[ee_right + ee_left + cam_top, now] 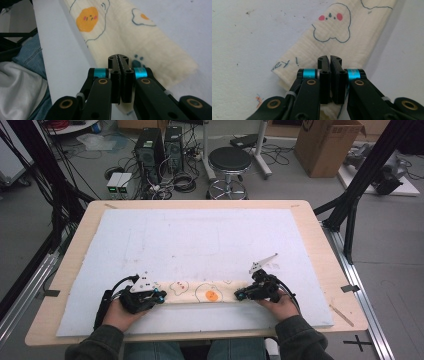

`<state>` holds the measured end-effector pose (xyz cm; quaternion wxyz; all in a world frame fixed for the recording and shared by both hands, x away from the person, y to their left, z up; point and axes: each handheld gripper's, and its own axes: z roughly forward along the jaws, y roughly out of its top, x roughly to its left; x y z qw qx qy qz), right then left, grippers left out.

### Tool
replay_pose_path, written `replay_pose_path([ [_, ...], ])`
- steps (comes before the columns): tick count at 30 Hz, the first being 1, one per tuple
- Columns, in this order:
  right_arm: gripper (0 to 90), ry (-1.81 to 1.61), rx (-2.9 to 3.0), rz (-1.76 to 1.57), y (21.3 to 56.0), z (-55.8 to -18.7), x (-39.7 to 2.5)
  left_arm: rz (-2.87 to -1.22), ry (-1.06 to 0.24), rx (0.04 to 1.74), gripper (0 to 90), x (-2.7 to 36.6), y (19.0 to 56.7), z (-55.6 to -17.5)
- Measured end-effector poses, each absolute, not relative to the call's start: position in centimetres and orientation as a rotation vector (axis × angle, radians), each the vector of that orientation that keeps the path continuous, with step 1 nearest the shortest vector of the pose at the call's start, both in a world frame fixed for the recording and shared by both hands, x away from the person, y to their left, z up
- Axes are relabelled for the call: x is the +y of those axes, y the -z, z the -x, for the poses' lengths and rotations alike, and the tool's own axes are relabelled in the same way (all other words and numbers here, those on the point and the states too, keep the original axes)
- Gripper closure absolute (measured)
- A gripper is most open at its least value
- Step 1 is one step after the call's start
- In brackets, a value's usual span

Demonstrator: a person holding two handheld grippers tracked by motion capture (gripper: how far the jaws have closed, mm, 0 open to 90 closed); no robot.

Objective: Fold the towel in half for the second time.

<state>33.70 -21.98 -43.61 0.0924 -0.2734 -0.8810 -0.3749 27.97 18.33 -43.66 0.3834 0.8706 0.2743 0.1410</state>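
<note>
- Lying near the front edge of the pale foam mat [200, 235], a folded cream cloth [200, 291] stretches as a narrow strip between the 2 grippers.
- The left gripper [159, 296] sits at the strip's left end; in the left gripper view its jaws are pressed together with the cloth's edge [307, 50] caught under them, apparently pinched between the pads.
- The right gripper [240, 295] sits at the right end; in the right gripper view its jaws are closed tight over the cloth's end [130, 37].
- A fried-egg print [212, 295] with an orange yolk faces up mid-strip, and a blushing cloud-like outline [331, 22] lies nearer the left gripper.
- Both hands rest on the mat, sleeves at the table [320, 245] edge.
</note>
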Motion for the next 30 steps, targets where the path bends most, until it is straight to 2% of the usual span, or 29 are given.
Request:
replay_pose_path([
  [17, 87.2, 1.168, -2.603, 0.859, 43.8, -33.2, -23.3, -2.197, -0.392, 0.682, 84.0, 18.8, 43.9, -27.6],
  [22, 82.7, 1.229, -2.629, 0.828, 42.4, -33.1, -23.1, -2.1, -0.402, 0.656, 75.2, 19.5, 42.5, -27.6],
  [24, 78.4, 1.267, -2.652, 0.827, 41.6, -33.4, -22.9, -2.07, -0.391, 0.654, 70.2, 20.0, 42.1, -27.8],
  [26, 71.8, 1.293, -2.687, 0.835, 41.1, -33.6, -22.6, -2.07, -0.374, 0.662, 66.1, 20.3, 42.2, -28.0],
  [30, 65.7, 1.278, -2.726, 0.828, 41.3, -34.0, -21.9, -2.119, -0.34, 0.658, 60.1, 20.4, 43.0, -28.0],
])
